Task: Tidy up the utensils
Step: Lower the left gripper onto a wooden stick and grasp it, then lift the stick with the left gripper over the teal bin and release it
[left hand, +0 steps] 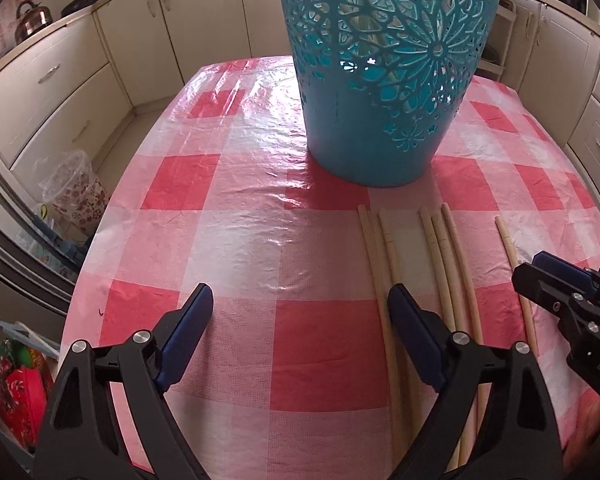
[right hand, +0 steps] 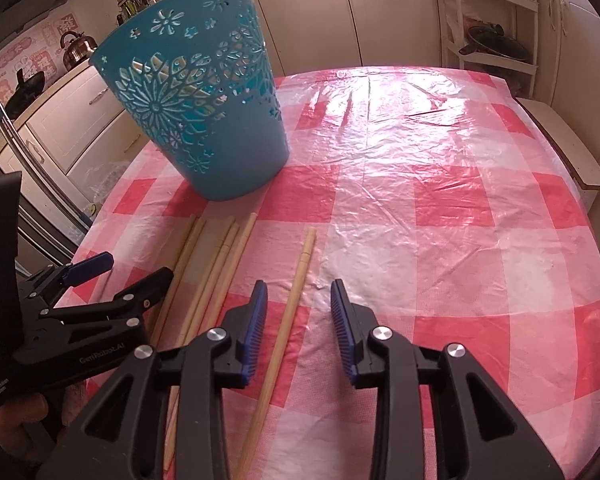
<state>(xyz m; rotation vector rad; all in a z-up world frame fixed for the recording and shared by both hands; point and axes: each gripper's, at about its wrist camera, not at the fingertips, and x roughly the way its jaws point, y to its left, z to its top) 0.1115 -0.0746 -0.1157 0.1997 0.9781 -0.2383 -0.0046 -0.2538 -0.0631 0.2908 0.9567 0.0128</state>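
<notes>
The step in hand looks like picking up the chopsticks one by one to drop them into the blue basket (right hand: 204,120), which stands upright on the desk (right hand: 440,200) with its checked cloth. The right gripper (right hand: 298,320) hangs over a single chopstick (right hand: 290,308) that lies apart from the others, on the side away from the basket; its jaws stand part open, one on each side of the stick, and neither pad presses on it, so nothing is held. A bundle of five chopsticks (left hand: 440,264) lies just in front of the basket's foot, side by side and pointing toward it. The left gripper (left hand: 300,320) has its jaws spread wide and empty over the cloth, with its inner finger (left hand: 416,332) over the nearest sticks of that bundle. By my judgement the next move calls for the right jaws to sink onto the lone stick, close across its shaft, then lift and tip it toward the basket's rim, high above the desk. A thin, round stick may roll or slip under the pads.
</notes>
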